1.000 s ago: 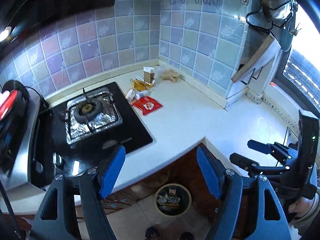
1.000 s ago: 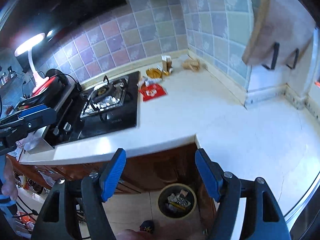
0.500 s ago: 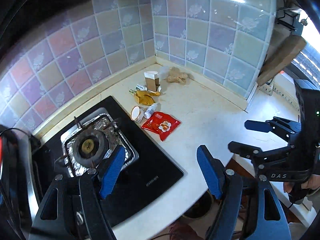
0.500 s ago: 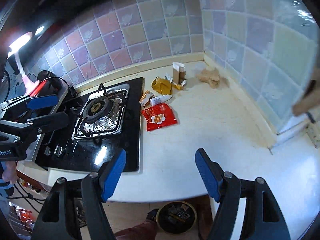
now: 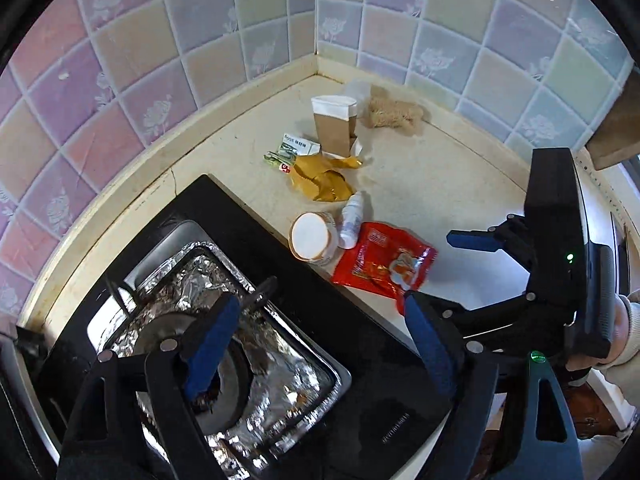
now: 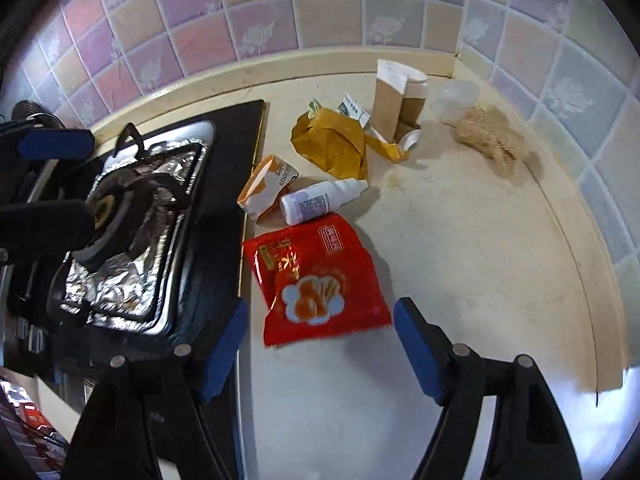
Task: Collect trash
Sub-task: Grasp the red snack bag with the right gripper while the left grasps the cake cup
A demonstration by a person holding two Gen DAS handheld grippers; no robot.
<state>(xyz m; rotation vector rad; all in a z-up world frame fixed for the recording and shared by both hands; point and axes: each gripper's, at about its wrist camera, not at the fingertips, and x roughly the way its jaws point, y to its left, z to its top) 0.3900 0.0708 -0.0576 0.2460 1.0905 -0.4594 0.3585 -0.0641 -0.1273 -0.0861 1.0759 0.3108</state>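
Note:
Trash lies on the cream counter corner. A red snack bag [image 6: 316,278] [image 5: 384,266] lies nearest, just beyond my open right gripper [image 6: 320,346]. Behind it lie a small white bottle [image 6: 318,200] [image 5: 352,220], an orange-white paper cup on its side [image 6: 266,186] [image 5: 312,238], a crumpled yellow wrapper [image 6: 334,142] [image 5: 320,178], a brown-white carton [image 6: 394,104] [image 5: 334,126], small printed packets [image 5: 294,148] and a tan fibrous wad [image 6: 492,138] [image 5: 394,112]. My open, empty left gripper [image 5: 320,354] hovers over the stove edge. The right gripper also shows at the right of the left wrist view [image 5: 448,272].
A black gas stove [image 5: 280,280] [image 6: 224,184] with a foil-lined burner [image 5: 200,280] [image 6: 132,216] sits left of the trash. Tiled walls [image 5: 240,40] close the corner behind. The counter [image 6: 460,260] runs on to the right.
Both grippers have moved forward and down over the counter toward the trash pile. The floor bin has left both views. The red bag now lies just ahead of the right gripper.

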